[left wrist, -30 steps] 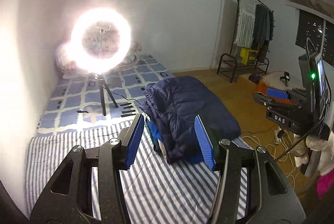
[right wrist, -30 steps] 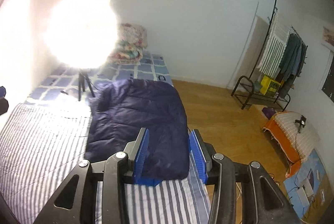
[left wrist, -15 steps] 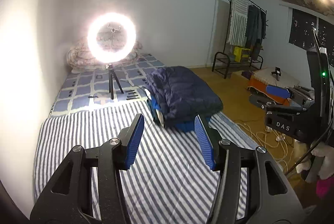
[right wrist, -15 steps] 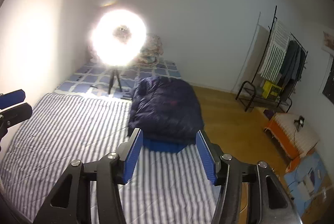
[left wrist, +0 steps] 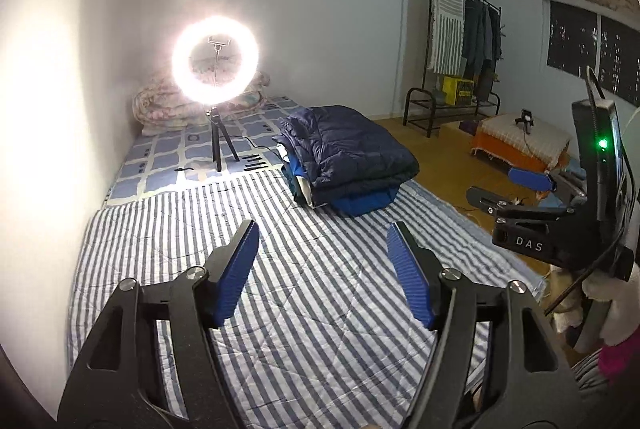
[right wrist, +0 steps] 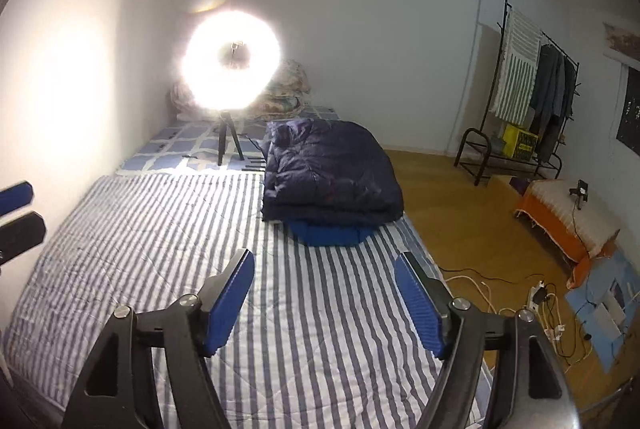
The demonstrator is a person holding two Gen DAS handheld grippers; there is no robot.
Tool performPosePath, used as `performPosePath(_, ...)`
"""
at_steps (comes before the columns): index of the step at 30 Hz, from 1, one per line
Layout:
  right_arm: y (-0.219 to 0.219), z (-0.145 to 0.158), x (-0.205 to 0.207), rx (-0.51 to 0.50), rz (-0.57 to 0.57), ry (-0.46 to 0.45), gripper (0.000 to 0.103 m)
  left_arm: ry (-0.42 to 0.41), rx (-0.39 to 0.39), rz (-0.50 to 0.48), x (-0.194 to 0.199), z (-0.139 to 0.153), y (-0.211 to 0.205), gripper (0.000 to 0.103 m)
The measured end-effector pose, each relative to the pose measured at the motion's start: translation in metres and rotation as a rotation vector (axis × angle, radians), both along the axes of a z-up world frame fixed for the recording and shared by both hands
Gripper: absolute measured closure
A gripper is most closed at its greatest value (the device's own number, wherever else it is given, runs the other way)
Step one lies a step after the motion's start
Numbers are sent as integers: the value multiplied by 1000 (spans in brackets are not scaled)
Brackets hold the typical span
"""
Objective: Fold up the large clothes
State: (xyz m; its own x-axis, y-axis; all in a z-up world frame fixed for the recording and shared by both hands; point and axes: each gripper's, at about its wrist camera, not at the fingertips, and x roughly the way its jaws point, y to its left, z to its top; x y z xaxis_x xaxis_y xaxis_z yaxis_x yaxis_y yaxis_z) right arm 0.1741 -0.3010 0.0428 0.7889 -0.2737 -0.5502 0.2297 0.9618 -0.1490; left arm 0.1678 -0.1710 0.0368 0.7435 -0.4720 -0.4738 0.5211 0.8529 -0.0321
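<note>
A folded navy puffer jacket lies on top of folded blue clothes at the far right of the striped bed sheet. It also shows in the right wrist view, with the blue clothes under it. My left gripper is open and empty, held above the sheet well short of the pile. My right gripper is open and empty too, also well back from the pile. The right gripper shows at the right edge of the left wrist view.
A lit ring light on a tripod stands on the checked sheet behind the pile. A rolled quilt lies by the wall. A clothes rack, an orange-covered stool and cables are on the wooden floor at the right.
Both grippers have pulled back and up from the folded jacket, which now lies far ahead. Both jaws have opened wider and are empty.
</note>
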Motion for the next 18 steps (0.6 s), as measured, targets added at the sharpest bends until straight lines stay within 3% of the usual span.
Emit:
performPosePath(2,0,-6,1,15,-2,7,23,8,-5,1,-2,-5,2,18)
performPosePath(7,1,-15,1,3,-13,1,12,22,-17,19,3,-14,10,5)
performPosePath(10,2,-16,2,-18,-22,-11,1,24,-4,22,5,-20,12,4)
performPosePath(18,0,-23,12,-8,-28,10,0,57,15,56,13,-33,16,0)
